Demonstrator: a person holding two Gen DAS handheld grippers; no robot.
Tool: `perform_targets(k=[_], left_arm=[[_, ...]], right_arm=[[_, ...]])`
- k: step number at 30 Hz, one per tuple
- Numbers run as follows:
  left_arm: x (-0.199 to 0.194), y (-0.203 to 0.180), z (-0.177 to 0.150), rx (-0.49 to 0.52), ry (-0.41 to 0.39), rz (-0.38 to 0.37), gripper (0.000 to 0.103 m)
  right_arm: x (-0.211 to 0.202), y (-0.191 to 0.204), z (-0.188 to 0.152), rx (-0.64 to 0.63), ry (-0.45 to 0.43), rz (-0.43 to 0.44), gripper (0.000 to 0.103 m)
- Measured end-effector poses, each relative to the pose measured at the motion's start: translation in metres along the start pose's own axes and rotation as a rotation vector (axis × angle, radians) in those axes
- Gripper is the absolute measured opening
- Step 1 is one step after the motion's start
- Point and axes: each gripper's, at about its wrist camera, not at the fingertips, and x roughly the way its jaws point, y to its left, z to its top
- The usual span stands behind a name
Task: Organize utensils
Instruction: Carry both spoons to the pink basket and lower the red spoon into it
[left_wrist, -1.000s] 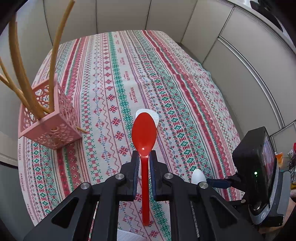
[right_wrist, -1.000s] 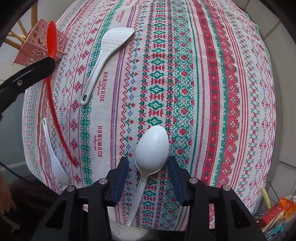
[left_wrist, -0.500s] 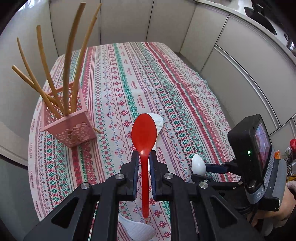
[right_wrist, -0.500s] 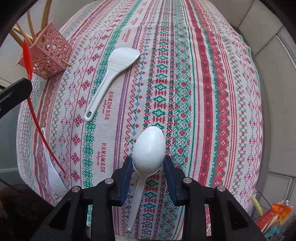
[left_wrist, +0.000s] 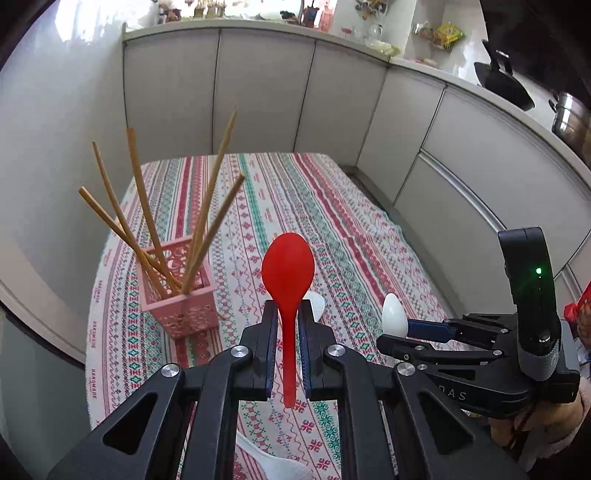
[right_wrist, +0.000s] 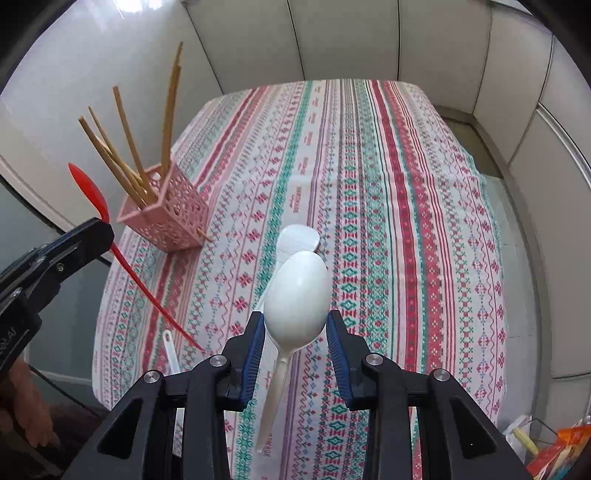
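Note:
My left gripper (left_wrist: 287, 314) is shut on a red spoon (left_wrist: 288, 273), held above the table with its bowl forward; it also shows in the right wrist view (right_wrist: 88, 192). My right gripper (right_wrist: 295, 325) is shut on a white spoon (right_wrist: 297, 295), also seen in the left wrist view (left_wrist: 394, 315). A pink lattice holder (left_wrist: 181, 291) with several wooden chopsticks (left_wrist: 207, 218) stands at the table's left, ahead and left of both grippers; it also shows in the right wrist view (right_wrist: 166, 212).
A white rice paddle (right_wrist: 297, 238) lies on the patterned tablecloth (right_wrist: 388, 221) mid-table. Another white utensil (right_wrist: 170, 350) lies near the front edge. Grey cabinet panels (left_wrist: 258, 92) surround the table. A counter with pots (left_wrist: 569, 118) is at the right.
Both grippers have risen and tilted up with their spoons. The view now takes in the far table end and the cabinets; the holder appears closer to centre.

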Motion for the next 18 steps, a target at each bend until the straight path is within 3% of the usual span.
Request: perform_targets(k=[6, 10, 18], left_arm=[[-0.041, 0.014, 0.015, -0.040, -0.153, 0.011, 0.011], [-0.065, 0.029, 0.025, -0.077, -0.255, 0.073, 0.011], [-0.070, 0.068, 0.039, -0.203, -0.336, 0.158, 0.011]], right_arm=[[-0.033, 0.015, 0.019, 0.005, -0.164, 0.049, 0.035], [-0.048, 0.025, 0.032, 0.005, -0.242, 0.079, 0.035], [-0.052, 0.042, 0.053, 0.019, -0.327, 0.126, 0.035]])
